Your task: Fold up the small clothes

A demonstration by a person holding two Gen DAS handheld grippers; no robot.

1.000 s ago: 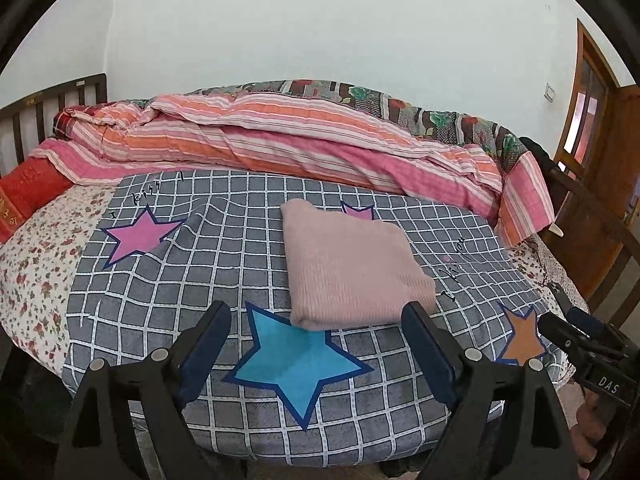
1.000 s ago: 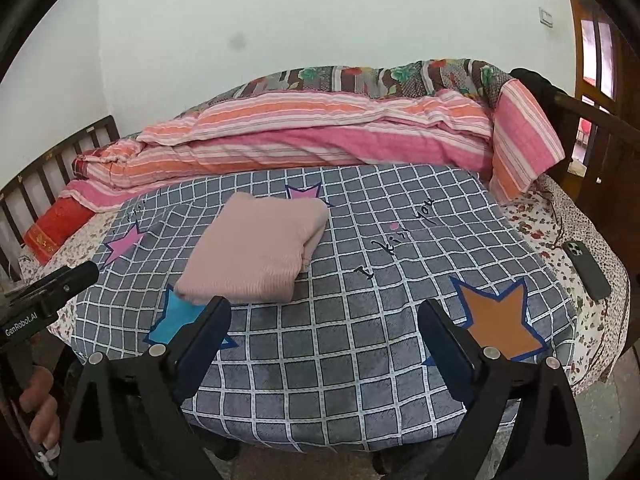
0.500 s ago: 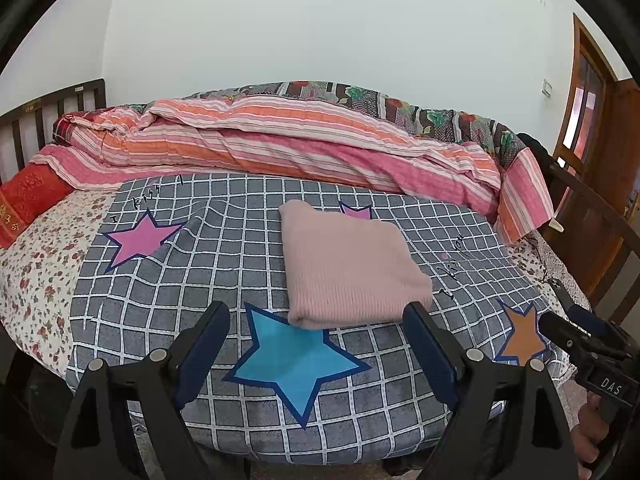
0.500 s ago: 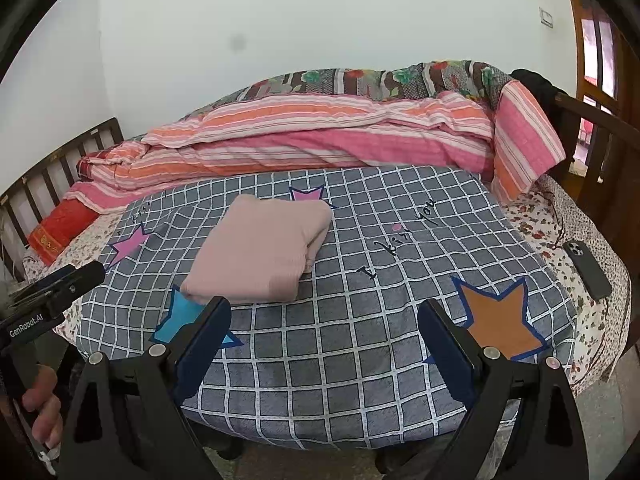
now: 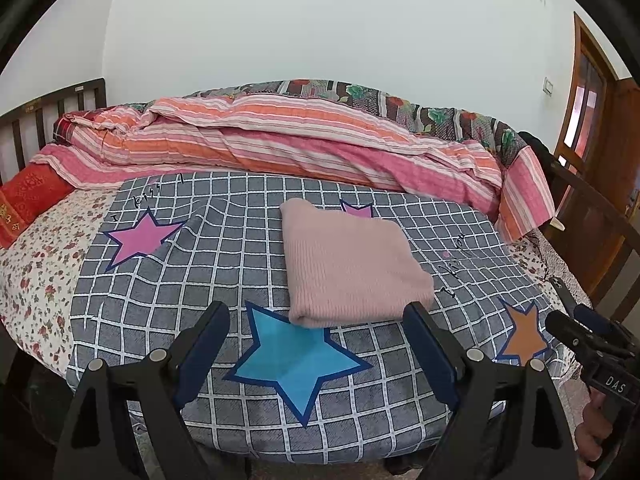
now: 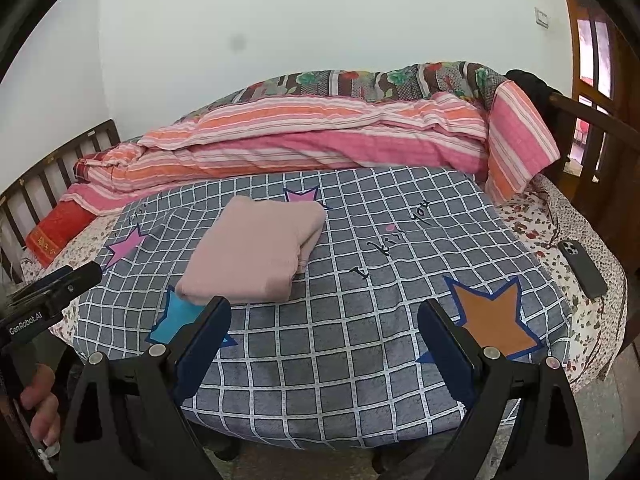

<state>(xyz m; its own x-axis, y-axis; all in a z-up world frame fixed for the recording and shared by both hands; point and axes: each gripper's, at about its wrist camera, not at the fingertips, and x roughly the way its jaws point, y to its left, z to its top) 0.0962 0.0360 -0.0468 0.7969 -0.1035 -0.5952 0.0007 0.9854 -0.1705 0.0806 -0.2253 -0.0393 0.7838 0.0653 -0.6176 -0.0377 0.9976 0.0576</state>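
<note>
while both tools hang short of the bed's near edge, the pink knit garment [image 5: 352, 268] lies folded into a neat rectangle on the grey checked blanket [image 5: 224, 256], its near edge just touching the top of the blue star [image 5: 292, 360]. in the left wrist view the left gripper [image 5: 316, 340] has its jaws spread wide with nothing between them, only blanket showing in the gap; the garment sits at about twelve o'clock from it. the right gripper [image 6: 324, 340] is spread just as wide and empty, and from its camera the folded garment [image 6: 256, 248] is off at about eleven o'clock, with the orange star [image 6: 492, 316] at two o'clock. a small pink star [image 6: 302, 195] peeks out from behind the garment's far edge. further back, a striped pink and orange quilt [image 5: 280, 140] is bunched along the wall. a dark phone [image 6: 582, 268] rests on the floral sheet [image 6: 580, 320] at the right gripper's three o'clock, well apart from the garment.
</note>
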